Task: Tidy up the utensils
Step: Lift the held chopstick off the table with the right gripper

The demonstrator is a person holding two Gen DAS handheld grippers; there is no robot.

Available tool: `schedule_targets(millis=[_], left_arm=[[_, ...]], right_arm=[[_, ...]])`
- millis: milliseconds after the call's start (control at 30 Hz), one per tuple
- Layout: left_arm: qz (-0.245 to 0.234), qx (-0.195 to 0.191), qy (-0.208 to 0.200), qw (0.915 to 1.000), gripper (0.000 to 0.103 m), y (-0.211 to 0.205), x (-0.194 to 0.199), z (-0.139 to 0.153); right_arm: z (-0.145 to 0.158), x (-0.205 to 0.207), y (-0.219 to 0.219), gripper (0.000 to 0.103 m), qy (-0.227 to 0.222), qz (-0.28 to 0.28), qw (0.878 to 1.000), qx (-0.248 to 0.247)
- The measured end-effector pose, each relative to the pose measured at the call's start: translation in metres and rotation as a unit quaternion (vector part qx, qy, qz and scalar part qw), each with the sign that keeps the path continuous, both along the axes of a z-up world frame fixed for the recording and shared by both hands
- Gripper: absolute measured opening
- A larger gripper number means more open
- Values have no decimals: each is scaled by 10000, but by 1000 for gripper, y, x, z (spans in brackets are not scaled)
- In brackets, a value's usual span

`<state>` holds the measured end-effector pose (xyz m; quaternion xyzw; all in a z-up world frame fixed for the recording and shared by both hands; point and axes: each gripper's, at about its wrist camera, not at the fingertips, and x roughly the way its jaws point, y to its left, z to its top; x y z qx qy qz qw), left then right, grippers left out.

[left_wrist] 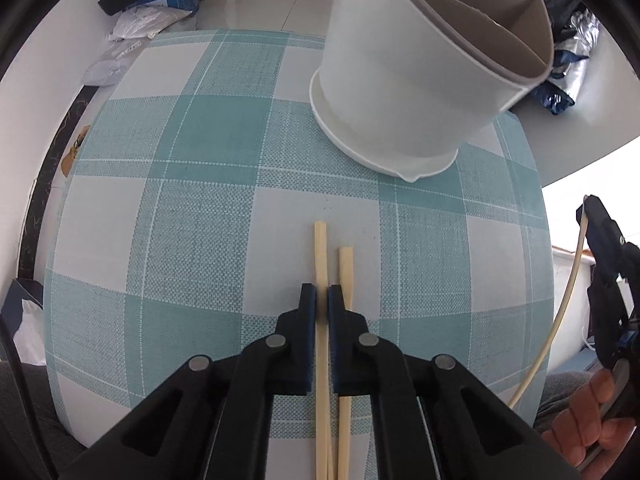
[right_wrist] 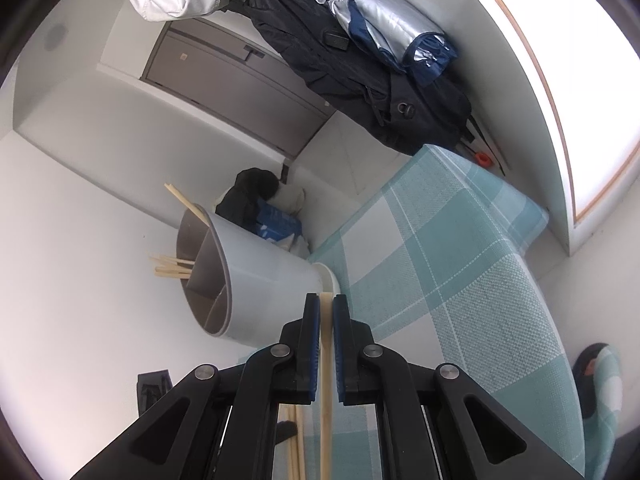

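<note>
A teal-and-white checked cloth (left_wrist: 208, 184) covers the surface. Beyond it on the pale floor lie a dark garment (right_wrist: 250, 194) and a blue box (right_wrist: 278, 222). A black coat (right_wrist: 360, 92) and silver umbrella (right_wrist: 384, 28) hang nearby.

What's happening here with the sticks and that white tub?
A person is sorting chopsticks with a clamp tool in each hand. The left gripper is shut on one chopstick lying on the checked tablecloth, with a second chopstick beside it. The right gripper is shut on another chopstick. The white divided holder already has several chopsticks in it.
</note>
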<state>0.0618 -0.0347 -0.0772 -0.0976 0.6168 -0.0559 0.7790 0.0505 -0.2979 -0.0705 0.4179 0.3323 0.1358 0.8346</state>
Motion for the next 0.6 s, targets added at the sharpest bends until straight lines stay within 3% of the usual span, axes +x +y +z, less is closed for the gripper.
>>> schedule_targets(millis=[167, 400, 600], left_arm=[[21, -100, -181, 9998, 2, 4, 0, 6], [51, -275, -548, 9981, 2, 14, -6, 20], [-1, -540, -1347, 9894, 2, 19, -24, 50]], right_arm=[[1, -2, -1, 6, -16, -8, 10000, -34], [11, -7, 13, 6, -212, 153, 9986, -452], [21, -16, 25, 6, -486, 335, 9956, -734]])
